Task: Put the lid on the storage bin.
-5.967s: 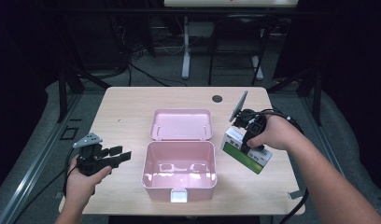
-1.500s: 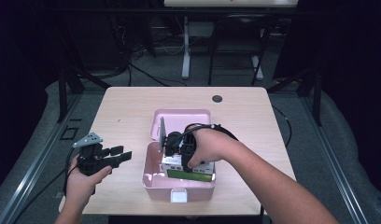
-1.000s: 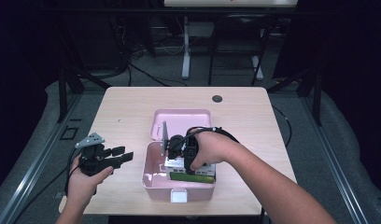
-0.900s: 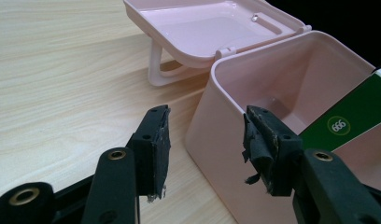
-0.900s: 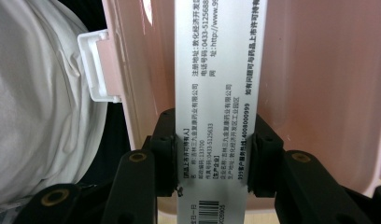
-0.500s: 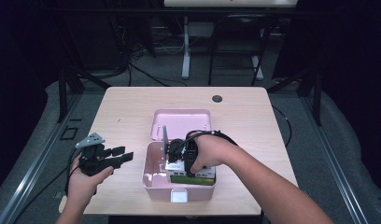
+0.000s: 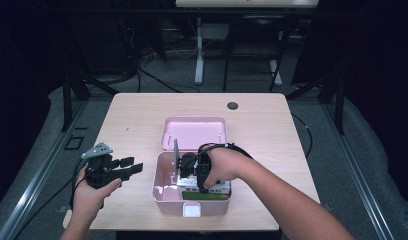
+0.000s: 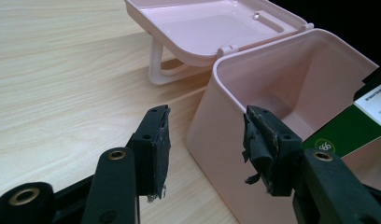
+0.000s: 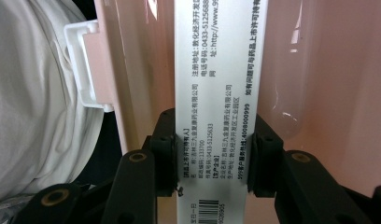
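Observation:
An open pink box (image 7: 163, 192) stands near the table's front edge, its lid (image 7: 194, 134) lying flat behind it. My right gripper (image 7: 189, 172) reaches down into the box, shut on a green and white carton (image 7: 207, 192) that lies low inside. In the right gripper view the jaws (image 9: 214, 154) clamp the carton's white printed side (image 9: 216, 70) between the pink walls (image 9: 328, 93). My left gripper (image 7: 126, 168) hovers open to the left of the box; its own view has the open jaws (image 8: 205, 144) framing the box's corner (image 8: 216, 116), with the carton (image 8: 356, 126) inside.
A small black round disc (image 7: 232, 106) lies near the table's far edge. The box's white latch (image 9: 86, 65) faces the person's white shirt (image 9: 34, 116). Bare wood (image 7: 132, 120) spreads left and behind the lid (image 8: 202, 23). Dark floor and cables surround the table.
My right gripper has carried the carton from the table at the box's right into the box and lowered it toward the front. The left gripper has barely moved.

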